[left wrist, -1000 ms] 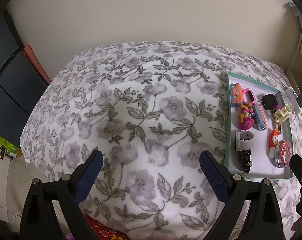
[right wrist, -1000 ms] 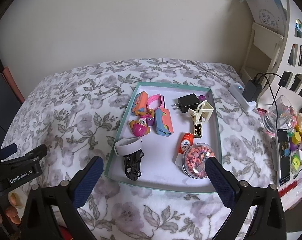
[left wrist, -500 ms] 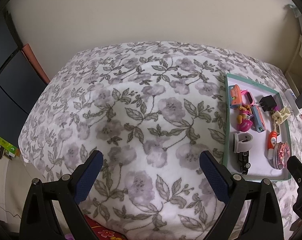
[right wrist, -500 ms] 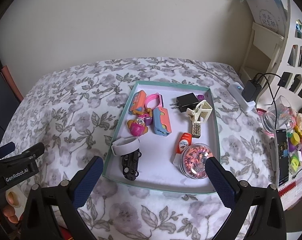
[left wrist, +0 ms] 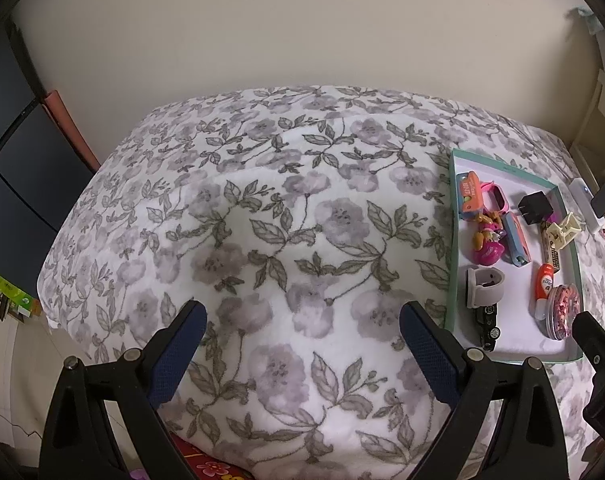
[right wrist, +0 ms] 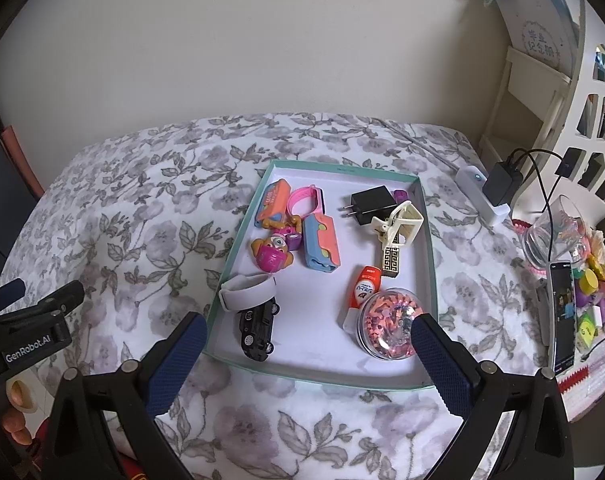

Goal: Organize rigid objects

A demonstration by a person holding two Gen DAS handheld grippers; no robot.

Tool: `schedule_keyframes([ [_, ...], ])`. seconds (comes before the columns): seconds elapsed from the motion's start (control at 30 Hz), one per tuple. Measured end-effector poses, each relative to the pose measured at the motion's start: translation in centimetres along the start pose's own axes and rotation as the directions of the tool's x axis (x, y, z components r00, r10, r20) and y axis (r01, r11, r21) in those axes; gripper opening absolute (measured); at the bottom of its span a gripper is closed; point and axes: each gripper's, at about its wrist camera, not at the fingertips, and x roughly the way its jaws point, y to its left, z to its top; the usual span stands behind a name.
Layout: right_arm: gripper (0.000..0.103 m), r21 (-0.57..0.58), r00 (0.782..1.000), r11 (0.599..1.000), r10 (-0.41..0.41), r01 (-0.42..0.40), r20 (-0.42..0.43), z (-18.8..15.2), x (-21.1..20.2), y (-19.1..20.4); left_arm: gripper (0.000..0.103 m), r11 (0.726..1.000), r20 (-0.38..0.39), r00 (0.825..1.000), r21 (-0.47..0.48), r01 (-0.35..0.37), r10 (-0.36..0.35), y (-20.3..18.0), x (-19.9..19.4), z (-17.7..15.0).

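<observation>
Right gripper (right wrist: pixel 304 354): held wide open, nothing gripped; drawn slightly back from the tray over the last second.
Left gripper (left wrist: pixel 302 332): spread wide, empty, over bare blanket (left wrist: pixel 262 220).
Meaning: no item is engaged; stage cannot be told.
Tray (right wrist: pixel 344 380): small objects all lie inside.
Toy car (right wrist: pixel 258 326): long axis runs near-to-far; its facing is unclear.

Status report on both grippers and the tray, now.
Left gripper open, empty, over floral blanket. Right gripper open, empty, at near edge of teal-rimmed tray. Black toy car nearest; nothing blocking.
</observation>
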Motion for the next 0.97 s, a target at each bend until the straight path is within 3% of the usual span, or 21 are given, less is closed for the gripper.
schedule_keyframes([
  [0.97,0.103,-0.020,1.000,1.000,-0.008,0.007,-0.027,-0.09,0.60,-0.02,0.097,1.000,0.016,1.000,-0.005,0.018,-0.018,-0.04,-0.39,0.04],
])
